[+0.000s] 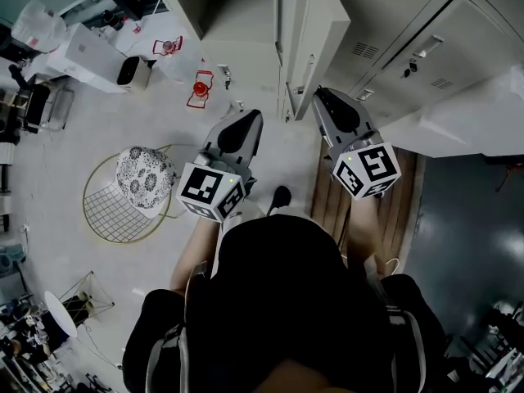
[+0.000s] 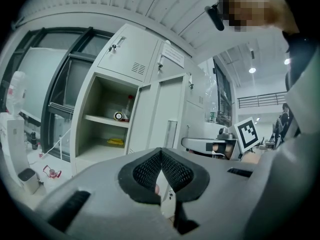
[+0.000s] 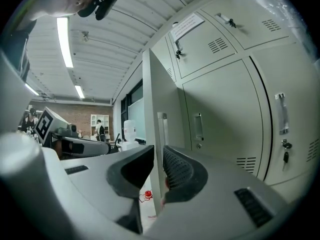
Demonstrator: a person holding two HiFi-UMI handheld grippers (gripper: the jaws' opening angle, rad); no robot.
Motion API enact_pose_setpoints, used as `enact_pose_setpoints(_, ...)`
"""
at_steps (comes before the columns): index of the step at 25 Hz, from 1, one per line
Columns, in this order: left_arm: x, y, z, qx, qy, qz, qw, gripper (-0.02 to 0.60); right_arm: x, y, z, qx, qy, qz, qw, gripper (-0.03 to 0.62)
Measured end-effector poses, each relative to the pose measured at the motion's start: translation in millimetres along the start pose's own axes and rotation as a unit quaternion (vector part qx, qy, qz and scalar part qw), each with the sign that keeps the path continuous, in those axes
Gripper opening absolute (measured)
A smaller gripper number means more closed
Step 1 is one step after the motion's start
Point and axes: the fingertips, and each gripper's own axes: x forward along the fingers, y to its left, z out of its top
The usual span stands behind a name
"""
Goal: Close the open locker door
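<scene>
- Person: seen from above, nearest, with one gripper held out level in each hand.
- Left gripper: its pads are shown pressed together at the tips in its own view, with nothing clamped between them. It is held left of the locker door and clear of it.
- Right gripper: its jaws are parted by a narrow gap, and no pad is seen pressing on anything.
- Locker door: swung out towards the person and seen edge-on. It is placed between the two grippers, just left of the right gripper's tip. In the right gripper view its near edge is lined up with the gap; whether it reaches in between the pads cannot be told.
- Open compartment: found left of the door, beyond the left gripper, with a shelf bearing small items.
- Closed lockers: ranged to the right, farther off.
- Wire chair: set on the floor to the far left.
</scene>
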Motion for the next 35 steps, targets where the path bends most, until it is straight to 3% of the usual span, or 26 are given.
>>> enact_pose_setpoints(17,-25,32,2,-0.014,-0.011,0.014,0.9997,0.017,34,43,-2,-0.025,0.022,0.041,0.999,0.081)
enact_pose_setpoints(35,-57,103,15,-0.020,-0.015,0.033,0.9991,0.017,104,100,-4,-0.028,0.032,0.078,0.996,0.103)
